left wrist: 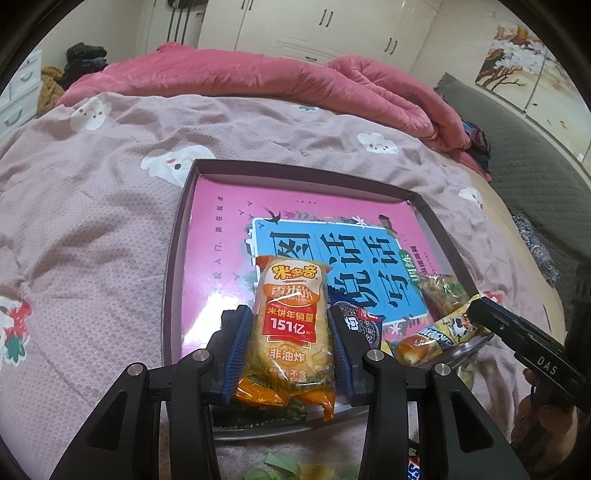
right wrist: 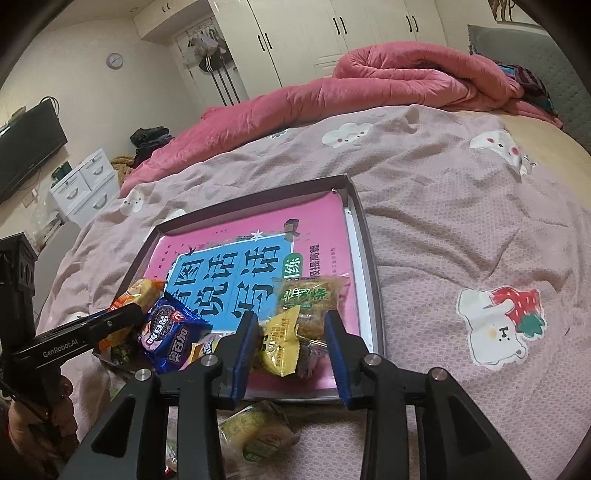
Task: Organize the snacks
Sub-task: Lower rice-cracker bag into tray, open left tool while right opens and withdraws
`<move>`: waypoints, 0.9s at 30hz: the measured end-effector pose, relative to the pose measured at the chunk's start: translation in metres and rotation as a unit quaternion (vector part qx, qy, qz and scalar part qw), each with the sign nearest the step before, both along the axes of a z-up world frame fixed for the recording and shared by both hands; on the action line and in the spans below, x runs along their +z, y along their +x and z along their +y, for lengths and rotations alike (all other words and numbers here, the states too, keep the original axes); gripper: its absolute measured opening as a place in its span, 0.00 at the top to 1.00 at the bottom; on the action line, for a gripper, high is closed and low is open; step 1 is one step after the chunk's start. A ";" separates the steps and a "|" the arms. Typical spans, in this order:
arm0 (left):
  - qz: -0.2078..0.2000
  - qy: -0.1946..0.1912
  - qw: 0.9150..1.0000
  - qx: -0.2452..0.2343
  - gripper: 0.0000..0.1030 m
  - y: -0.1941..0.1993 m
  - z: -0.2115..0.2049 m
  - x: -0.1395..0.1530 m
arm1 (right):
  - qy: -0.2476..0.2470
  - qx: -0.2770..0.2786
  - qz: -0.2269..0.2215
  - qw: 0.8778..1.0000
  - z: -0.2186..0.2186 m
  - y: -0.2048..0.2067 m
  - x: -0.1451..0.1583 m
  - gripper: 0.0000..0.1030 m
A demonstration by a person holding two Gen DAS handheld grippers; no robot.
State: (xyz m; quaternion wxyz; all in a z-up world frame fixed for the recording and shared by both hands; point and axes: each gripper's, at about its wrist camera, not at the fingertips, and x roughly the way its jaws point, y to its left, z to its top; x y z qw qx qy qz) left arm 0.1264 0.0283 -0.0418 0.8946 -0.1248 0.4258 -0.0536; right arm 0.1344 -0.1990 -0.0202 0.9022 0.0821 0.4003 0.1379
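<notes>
A rumpled pink quilt [right wrist: 332, 88] lies along the far edge of the bed, with white wardrobe doors [right wrist: 332, 33] behind it.

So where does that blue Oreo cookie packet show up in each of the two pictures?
Left wrist view: the blue Oreo cookie packet peeks out low, right of centre, partly hidden behind the tool's right finger.
Right wrist view: it lies lower left, fully visible.
Shared landmark: the pink book with a blue title panel.

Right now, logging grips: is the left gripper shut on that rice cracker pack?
Shut: the left gripper has both blue pads pressed against the sides of the rice cracker pack.
</notes>
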 end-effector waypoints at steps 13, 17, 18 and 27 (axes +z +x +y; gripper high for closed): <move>0.001 0.003 1.000 0.013 0.59 0.000 0.006 0.001 | -0.006 0.010 0.005 1.000 0.005 -0.001 -0.001 0.64; 0.001 0.000 1.000 0.014 0.59 0.000 0.007 0.001 | -0.009 0.014 0.006 1.000 0.007 -0.001 -0.002 0.64; 0.002 -0.002 1.000 0.014 0.59 0.000 0.007 0.001 | -0.010 0.015 0.006 1.000 0.008 -0.001 -0.003 0.64; 0.001 -0.007 1.000 0.014 0.54 0.000 0.008 0.002 | -0.011 0.012 0.004 1.000 0.008 -0.001 -0.003 0.63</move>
